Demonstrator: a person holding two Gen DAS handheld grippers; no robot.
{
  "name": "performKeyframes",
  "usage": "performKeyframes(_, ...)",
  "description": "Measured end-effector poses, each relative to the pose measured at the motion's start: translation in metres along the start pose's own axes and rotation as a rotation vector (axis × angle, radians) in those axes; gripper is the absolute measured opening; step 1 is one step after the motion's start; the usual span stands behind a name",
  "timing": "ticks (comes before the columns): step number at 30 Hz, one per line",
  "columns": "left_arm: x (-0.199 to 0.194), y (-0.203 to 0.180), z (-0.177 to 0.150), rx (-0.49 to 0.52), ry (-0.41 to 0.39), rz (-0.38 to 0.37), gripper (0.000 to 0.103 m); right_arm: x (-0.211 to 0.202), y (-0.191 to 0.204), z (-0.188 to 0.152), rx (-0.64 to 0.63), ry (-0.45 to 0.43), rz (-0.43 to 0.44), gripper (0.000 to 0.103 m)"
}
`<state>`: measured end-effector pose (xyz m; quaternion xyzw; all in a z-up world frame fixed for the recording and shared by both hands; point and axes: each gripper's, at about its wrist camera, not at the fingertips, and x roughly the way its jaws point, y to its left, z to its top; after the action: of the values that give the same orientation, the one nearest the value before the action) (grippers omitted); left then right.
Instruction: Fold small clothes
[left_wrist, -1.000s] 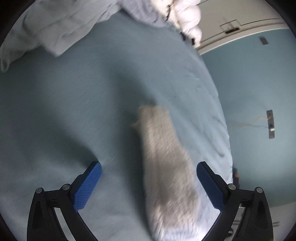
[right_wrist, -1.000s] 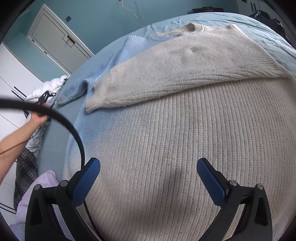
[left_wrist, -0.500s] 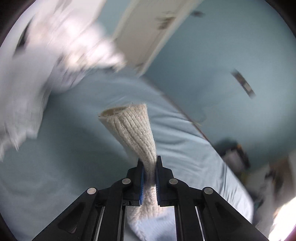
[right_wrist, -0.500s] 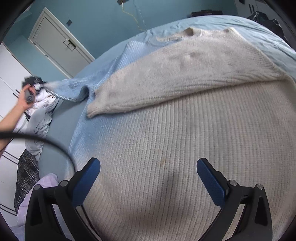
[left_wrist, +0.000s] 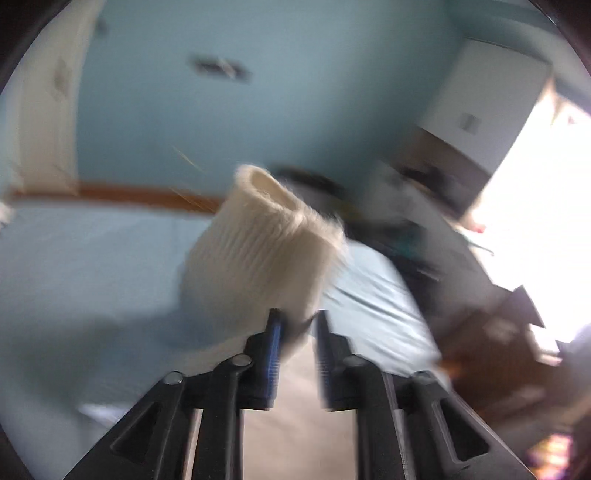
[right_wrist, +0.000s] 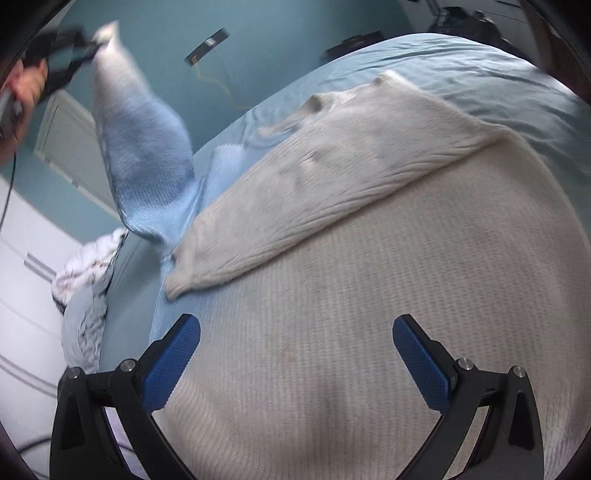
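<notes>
The cream and pale-blue ribbed knit sweater (right_wrist: 369, 295) lies spread on the pale-blue sheeted bed (right_wrist: 480, 74), which serves as landmark throughout: its body covers the near part of the bed, one cream sleeve (right_wrist: 314, 192) is folded across the chest, and the other sleeve (right_wrist: 140, 147) is raised off the bed's left side. The left gripper (left_wrist: 297, 332) carries that raised sleeve by its ribbed cuff (left_wrist: 266, 240); its jaws are opening, with knit between the blue pads (left_wrist: 273, 347) and seemingly against the left pad only, though blur leaves the contact uncertain. The right gripper (right_wrist: 295, 369) hovers over the sweater's body near the bed's front edge, fingers spread wide and holding nothing. Risk, as judged: with the jaws parting while the sleeve is aloft, the cuff may slip free short of the chest and land crumpled or twisted on the bed, spoiling the fold; the unweighted body could also be dragged sideways, since the right gripper pins nothing. Limits of view: the left wrist picture is heavily blurred, so true pad contact is unclear; the sweater's hem is cut off by the lower frame; a person's hand (right_wrist: 26, 85) at the upper left is partly out of frame
</notes>
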<state>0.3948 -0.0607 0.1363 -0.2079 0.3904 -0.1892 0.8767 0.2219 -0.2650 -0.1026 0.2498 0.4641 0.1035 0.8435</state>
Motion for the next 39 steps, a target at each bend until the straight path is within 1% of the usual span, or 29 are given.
performKeyframes(1, 0.015, -0.012, -0.016, -0.040, 0.083, -0.111, 0.094, -0.001, -0.006, 0.001, 0.028, -0.001, -0.013, 0.102)
performKeyframes(2, 0.025, -0.019, -0.030, -0.082, 0.133, -0.169, 0.103, -0.001, -0.010, 0.002, 0.051, 0.001, -0.018, 0.102)
performKeyframes(3, 0.034, -0.026, -0.051, -0.124, 0.145, -0.192, 0.103, 0.000, -0.014, 0.004, 0.069, 0.004, -0.021, 0.102)
performKeyframes(5, 0.044, -0.028, -0.075, -0.132, 0.182, -0.177, 0.103, -0.002, -0.022, 0.005, 0.105, 0.005, -0.033, 0.102)
performKeyframes(6, 0.045, -0.022, -0.089, -0.128, 0.204, -0.142, 0.103, -0.002, -0.024, 0.006, 0.117, 0.006, -0.032, 0.102)
performKeyframes(7, 0.040, -0.013, -0.097, -0.117, 0.200, -0.091, 0.103, -0.003, -0.025, 0.007, 0.128, 0.008, -0.029, 0.102)
performKeyframes(8, 0.029, 0.009, -0.102, -0.094, 0.179, -0.024, 0.103, -0.003, -0.027, 0.008, 0.142, 0.010, -0.022, 0.102)
performKeyframes(10, 0.007, 0.043, -0.129, -0.012, 0.133, 0.192, 0.103, -0.003, -0.028, 0.009, 0.154, 0.018, -0.006, 0.102)
performKeyframes(11, -0.003, 0.047, -0.144, 0.021, 0.120, 0.276, 0.103, -0.003, -0.028, 0.010, 0.159, 0.022, 0.009, 0.102)
performKeyframes(13, -0.021, 0.074, -0.170, 0.109, 0.081, 0.484, 0.103, -0.003, -0.030, 0.010, 0.169, 0.028, 0.029, 0.102)
performKeyframes(14, -0.030, 0.094, -0.190, 0.158, 0.064, 0.611, 0.103, -0.003, -0.030, 0.010, 0.175, 0.031, 0.042, 0.102)
performKeyframes(15, -0.033, 0.113, -0.203, 0.187, 0.073, 0.681, 0.103, -0.002, -0.032, 0.011, 0.182, 0.037, 0.060, 0.102)
performKeyframes(16, -0.033, 0.124, -0.209, 0.200, 0.083, 0.714, 0.103, -0.002, -0.031, 0.012, 0.187, 0.039, 0.071, 0.102)
performKeyframes(17, -0.035, 0.143, -0.226, 0.211, 0.106, 0.756, 0.103, -0.002, -0.031, 0.010, 0.185, 0.039, 0.074, 0.102)
performKeyframes(19, -0.033, 0.166, -0.247, 0.204, 0.131, 0.804, 0.103, -0.003, -0.025, 0.010, 0.167, 0.038, 0.060, 0.102)
performKeyframes(20, -0.034, 0.178, -0.257, 0.192, 0.124, 0.820, 0.103, -0.004, -0.022, 0.009, 0.152, 0.035, 0.045, 0.102)
performKeyframes(21, -0.034, 0.184, -0.261, 0.182, 0.112, 0.817, 0.103, -0.005, -0.020, 0.009, 0.139, 0.033, 0.029, 0.102)
performKeyframes(22, -0.039, 0.193, -0.271, 0.168, 0.092, 0.799, 0.103, -0.005, -0.017, 0.009, 0.121, 0.030, 0.007, 0.102)
performKeyframes(24, -0.046, 0.201, -0.275, 0.159, 0.083, 0.759, 0.103, -0.007, -0.011, 0.010, 0.069, 0.019, -0.049, 0.102)
performKeyframes(26, -0.045, 0.199, -0.272, 0.189, 0.108, 0.727, 0.103, -0.008, -0.009, 0.013, 0.042, 0.019, -0.082, 0.102)
performKeyframes(28, -0.047, 0.194, -0.268, 0.258, 0.108, 0.737, 0.103, -0.010, -0.009, 0.021, 0.052, 0.031, -0.097, 0.102)
performKeyframes(29, -0.047, 0.183, -0.258, 0.277, 0.097, 0.748, 0.103, -0.010, -0.008, 0.031, 0.060, 0.046, -0.094, 0.102)
performKeyframes(30, -0.048, 0.183, -0.257, 0.301, 0.071, 0.763, 0.103, -0.009, -0.006, 0.040, 0.062, 0.056, -0.094, 0.102)
performKeyframes(32, -0.054, 0.181, -0.248, 0.302, 0.066, 0.784, 0.103, -0.008, -0.002, 0.067, 0.072, 0.059, -0.092, 0.102)
performKeyframes(34, -0.057, 0.193, -0.244, 0.256, 0.089, 0.782, 0.103, -0.004, -0.004, 0.100, 0.129, 0.066, -0.067, 0.102)
performKeyframes(36, -0.058, 0.208, -0.243, 0.191, 0.116, 0.758, 0.103, 0.009, -0.012, 0.138, 0.232, 0.066, 0.011, 0.102)
performKeyframes(37, -0.057, 0.214, -0.243, 0.171, 0.129, 0.755, 0.103, 0.016, -0.015, 0.149, 0.259, 0.070, 0.023, 0.100)
performKeyframes(38, -0.056, 0.221, -0.243, 0.151, 0.144, 0.755, 0.103, 0.027, -0.018, 0.163, 0.287, 0.080, 0.031, 0.092)
performKeyframes(39, -0.056, 0.227, -0.243, 0.138, 0.153, 0.757, 0.103, 0.045, -0.020, 0.177, 0.315, 0.110, 0.033, 0.084)
